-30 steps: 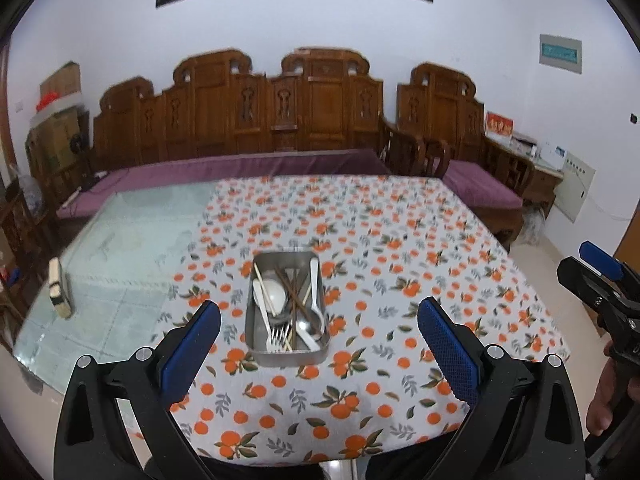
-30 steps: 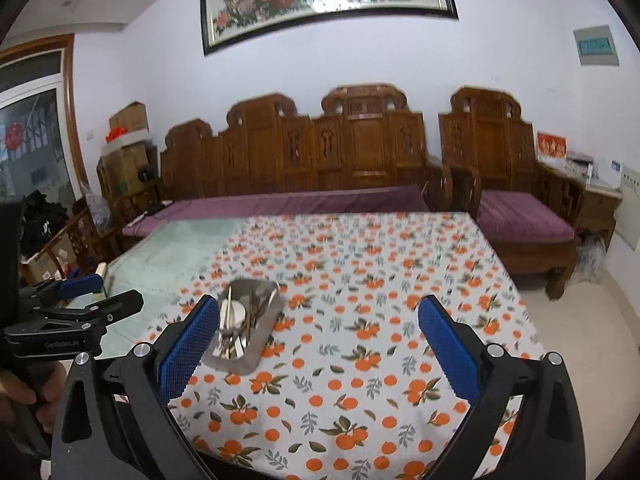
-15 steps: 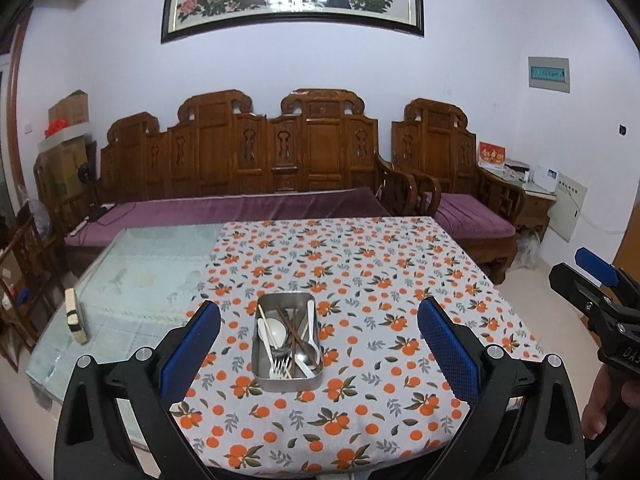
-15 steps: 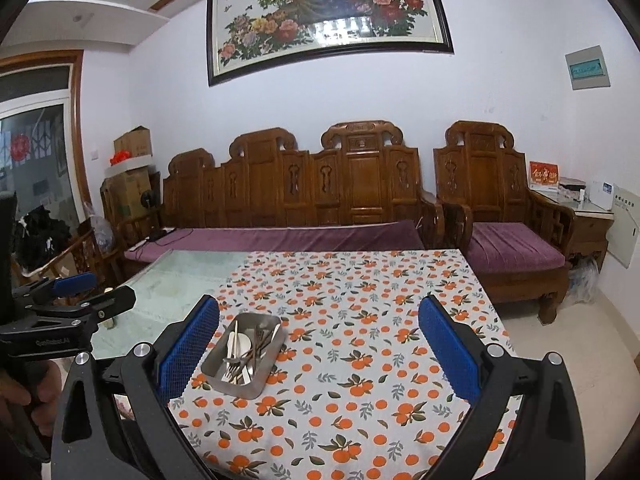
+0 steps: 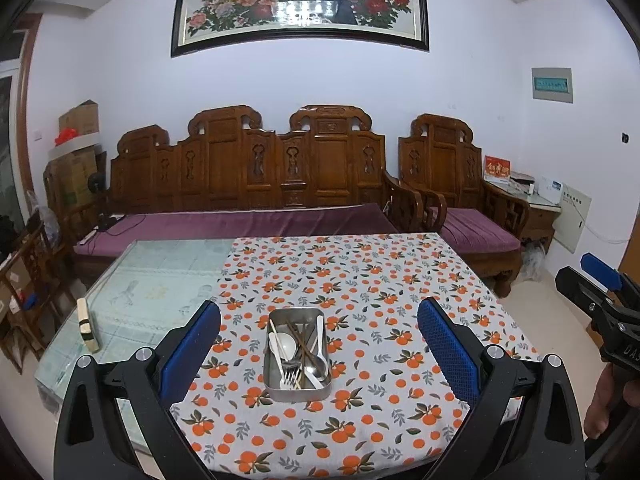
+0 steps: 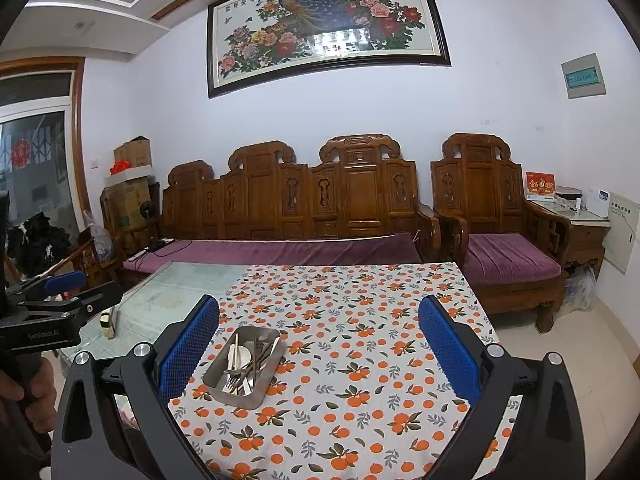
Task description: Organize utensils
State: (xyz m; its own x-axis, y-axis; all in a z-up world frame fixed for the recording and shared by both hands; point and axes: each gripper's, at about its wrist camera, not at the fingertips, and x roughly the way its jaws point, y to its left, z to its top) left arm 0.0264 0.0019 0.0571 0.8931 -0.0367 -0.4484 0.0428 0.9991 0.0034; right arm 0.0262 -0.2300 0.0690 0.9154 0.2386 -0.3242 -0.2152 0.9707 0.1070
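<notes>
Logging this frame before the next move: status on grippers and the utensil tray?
Left gripper open, empty. Right gripper open, empty. Metal tray on tablecloth, utensils all inside, untouched. Nothing in the way.

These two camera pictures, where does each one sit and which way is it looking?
Left wrist view: on the left gripper, facing the metal tray head-on; its blue pads frame it, open; the right gripper shows at the edge.
Right wrist view: on the right gripper, further right; the tray sits left; the left gripper and hand show.
Shared: tray, orange-print tablecloth, wooden bench, peacock painting.
</notes>
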